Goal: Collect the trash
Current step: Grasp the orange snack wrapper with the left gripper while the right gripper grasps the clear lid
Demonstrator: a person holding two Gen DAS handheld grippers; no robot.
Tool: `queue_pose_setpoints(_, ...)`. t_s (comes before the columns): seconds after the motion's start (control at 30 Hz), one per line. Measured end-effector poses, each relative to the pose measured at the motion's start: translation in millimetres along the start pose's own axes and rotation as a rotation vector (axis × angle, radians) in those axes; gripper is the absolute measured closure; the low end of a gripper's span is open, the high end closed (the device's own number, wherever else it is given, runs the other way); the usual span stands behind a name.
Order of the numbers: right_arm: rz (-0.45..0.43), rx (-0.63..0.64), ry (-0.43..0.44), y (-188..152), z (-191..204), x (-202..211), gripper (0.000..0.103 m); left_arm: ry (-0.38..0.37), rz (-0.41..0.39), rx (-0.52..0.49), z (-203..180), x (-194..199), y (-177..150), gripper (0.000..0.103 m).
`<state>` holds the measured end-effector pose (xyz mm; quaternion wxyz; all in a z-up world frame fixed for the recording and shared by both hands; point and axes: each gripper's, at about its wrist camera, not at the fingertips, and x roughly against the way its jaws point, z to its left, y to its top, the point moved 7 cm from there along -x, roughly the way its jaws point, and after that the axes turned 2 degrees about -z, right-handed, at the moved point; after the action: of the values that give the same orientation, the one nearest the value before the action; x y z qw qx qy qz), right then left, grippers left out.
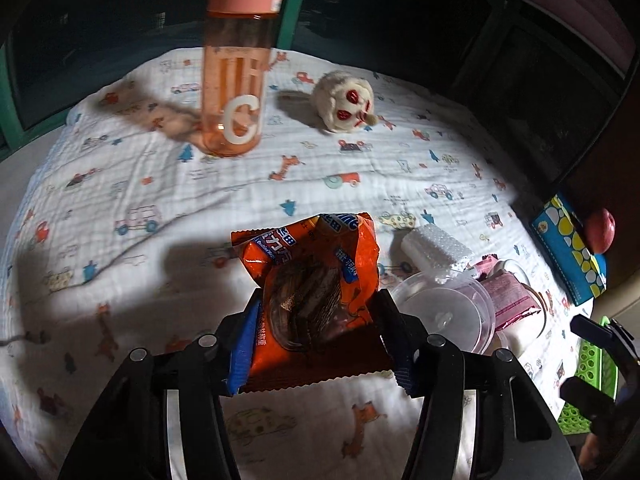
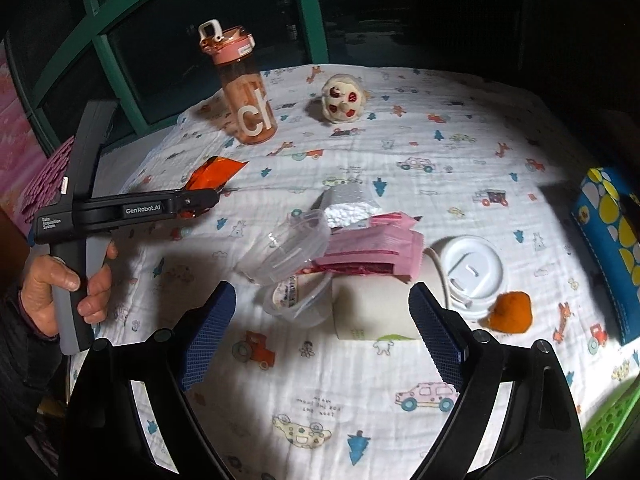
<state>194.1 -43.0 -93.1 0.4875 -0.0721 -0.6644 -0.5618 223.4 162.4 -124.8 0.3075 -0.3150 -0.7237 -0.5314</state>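
My left gripper (image 1: pixel 316 332) is shut on an orange snack wrapper (image 1: pixel 312 280) and holds it just above the patterned cloth; the wrapper also shows in the right wrist view (image 2: pixel 214 176). My right gripper (image 2: pixel 320 328) is open and empty, low over a pile of trash: a clear plastic lid (image 2: pixel 288 246), a pink wrapper (image 2: pixel 372 250), a white foam block (image 2: pixel 348 206), a white paper cup (image 2: pixel 372 308) lying on its side with its lid (image 2: pixel 470 266), and an orange peel piece (image 2: pixel 512 312). The pile also shows in the left wrist view (image 1: pixel 448 304).
An orange water bottle (image 2: pixel 248 92) and a small plush toy (image 2: pixel 344 98) stand at the far side of the cloth. A blue patterned box (image 2: pixel 612 240) lies at the right edge. A green basket (image 2: pixel 608 428) sits at the lower right.
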Motion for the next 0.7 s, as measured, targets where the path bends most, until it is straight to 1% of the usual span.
queue_pose_setpoints(0.1,0.021,0.06,0.004,7,14,-16,0.013,0.005,-0.016,0.019,11,10,-1,0.049)
queue_pose_setpoints(0.2,0.048,0.134,-0.006,12,26,-33,0.008,0.009,-0.026,0.031,19,17,-3,0.049)
queue_pose_setpoints(0.3,0.081,0.196,-0.024,14,36,-51,0.008,0.011,-0.034,0.044,27,21,-5,0.049)
queue_pose_setpoints(0.53,0.139,0.34,-0.105,13,47,-85,0.006,0.013,-0.033,0.073,40,23,-10,0.049)
queue_pose_setpoints(0.7,0.167,0.404,-0.147,9,49,-102,0.005,0.011,-0.032,0.092,46,23,-13,0.049)
